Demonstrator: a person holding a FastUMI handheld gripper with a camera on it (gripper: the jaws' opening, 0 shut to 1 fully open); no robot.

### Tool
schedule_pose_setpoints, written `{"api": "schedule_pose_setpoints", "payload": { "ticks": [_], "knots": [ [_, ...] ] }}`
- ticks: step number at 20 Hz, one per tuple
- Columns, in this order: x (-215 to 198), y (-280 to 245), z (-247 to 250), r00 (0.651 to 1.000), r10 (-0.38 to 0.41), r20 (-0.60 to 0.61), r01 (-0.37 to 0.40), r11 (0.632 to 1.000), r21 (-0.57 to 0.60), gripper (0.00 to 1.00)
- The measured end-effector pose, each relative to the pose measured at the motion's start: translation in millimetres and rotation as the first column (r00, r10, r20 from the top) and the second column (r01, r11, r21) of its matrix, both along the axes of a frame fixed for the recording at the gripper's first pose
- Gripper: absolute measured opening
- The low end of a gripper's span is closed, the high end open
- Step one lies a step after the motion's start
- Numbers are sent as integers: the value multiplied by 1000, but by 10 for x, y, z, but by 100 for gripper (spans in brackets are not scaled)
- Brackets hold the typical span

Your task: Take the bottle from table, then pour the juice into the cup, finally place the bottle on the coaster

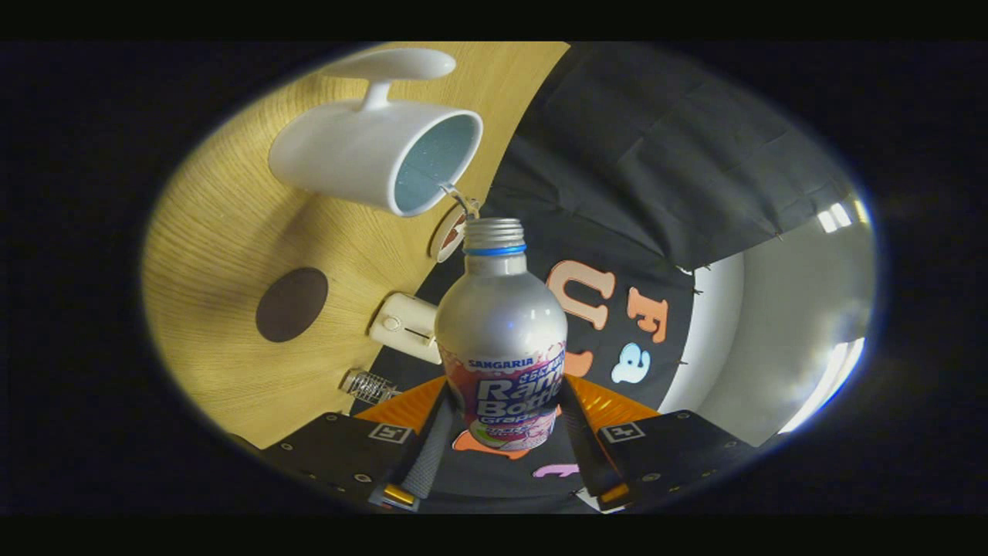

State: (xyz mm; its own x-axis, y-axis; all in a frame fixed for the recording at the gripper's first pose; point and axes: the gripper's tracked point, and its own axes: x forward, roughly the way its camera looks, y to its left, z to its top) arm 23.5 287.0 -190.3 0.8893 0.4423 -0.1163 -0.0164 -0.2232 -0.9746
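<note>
My gripper point(502, 421) is shut on a silver bottle point(502, 332) with a colourful label, both fingers pressing its lower body. The whole view is rolled sideways, so the bottle is tipped over. Its open threaded neck point(494, 232) points at the rim of a white cup point(370, 150) with a pale blue inside, standing on the wooden table point(224, 232). A thin clear stream point(457, 197) runs from the neck into the cup's mouth. A dark round coaster point(292, 304) lies on the table beside the cup, beyond my left finger.
A small white box-like device point(405, 327) and a little ridged clear object point(369, 385) sit at the table's edge near my left finger. A white-rimmed round thing point(446, 233) shows behind the bottle neck. Black cloth point(656, 170) hangs behind the table.
</note>
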Motion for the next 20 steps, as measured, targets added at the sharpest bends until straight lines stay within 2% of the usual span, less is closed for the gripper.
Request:
{"api": "schedule_pose_setpoints", "payload": {
  "ticks": [15,20],
  "knots": [
    [-22,104,218,989,83,118,-81,996,-22,73],
    [-32,78,203,988,88,127,-85,996,-27,73]
  ]
}}
